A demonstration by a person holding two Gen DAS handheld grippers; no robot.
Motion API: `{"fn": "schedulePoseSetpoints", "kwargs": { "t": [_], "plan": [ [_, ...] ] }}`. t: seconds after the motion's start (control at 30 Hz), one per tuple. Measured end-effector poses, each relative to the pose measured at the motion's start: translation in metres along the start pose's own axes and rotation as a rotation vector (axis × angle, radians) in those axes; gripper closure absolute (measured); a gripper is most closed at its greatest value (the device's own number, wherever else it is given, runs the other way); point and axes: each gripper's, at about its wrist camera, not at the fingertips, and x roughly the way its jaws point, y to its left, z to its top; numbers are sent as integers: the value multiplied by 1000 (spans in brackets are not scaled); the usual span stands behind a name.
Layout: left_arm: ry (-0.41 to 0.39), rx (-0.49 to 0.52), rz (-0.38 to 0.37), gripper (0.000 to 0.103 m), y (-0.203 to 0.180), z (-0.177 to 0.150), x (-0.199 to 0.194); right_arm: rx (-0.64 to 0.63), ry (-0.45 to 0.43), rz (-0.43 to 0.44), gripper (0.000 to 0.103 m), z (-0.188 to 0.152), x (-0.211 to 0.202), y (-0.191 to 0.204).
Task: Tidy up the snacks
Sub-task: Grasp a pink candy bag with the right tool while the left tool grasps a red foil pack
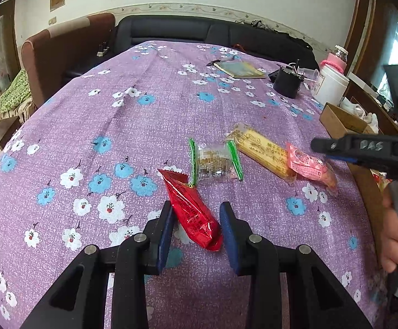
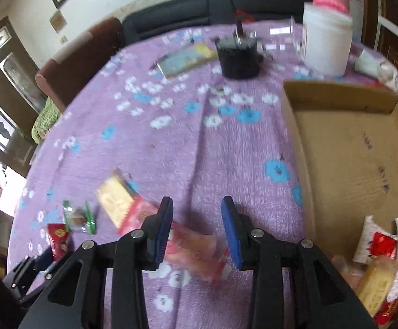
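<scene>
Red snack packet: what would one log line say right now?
left gripper: closed on red packet | right gripper: open over pink packet | box: partly filled

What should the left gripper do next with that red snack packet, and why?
Probably lift it and carry it toward the cardboard box. The left gripper has its pads against both sides of the red packet, and the box already holds other snacks.
</scene>
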Motion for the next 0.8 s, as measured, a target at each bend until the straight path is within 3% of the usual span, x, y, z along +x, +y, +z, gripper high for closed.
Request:
{"fn": "schedulePoseSetpoints", "kwargs": {
  "t": [0.07,0.2,0.23,0.37,0.47,0.57,0.63,0.73,0.8],
  "plan": [
    [1,-1,-1,67,1,0,0,20,16,44,67,-7,-2,-3],
    [5,-23,-12,67,5,0,-2,34,91,239,66,-34,-18,5],
    [6,-30,-18,67,6,0,-2,23,88,247,66,-38,-22,9],
    [10,-76,-58,67,14,1,-4,-24,4,245,56,-51,-49,13],
    [12,-94,-81,61,16,2,-4,-93,-95,133,52,-52,-53,16],
    [5,-91,-77,44,15,2,-5,-57,-70,125,52,-50,-36,7],
    [0,-103,-68,41,17,3,-5,-45,-25,161,52,-54,-25,4],
    [-3,-110,-71,43,19,4,-3,-117,-11,170,52,-60,-26,12],
    [-7,-106,-38,62,19,4,-2,-182,-6,165,52,-65,-27,22]
  ]
}}
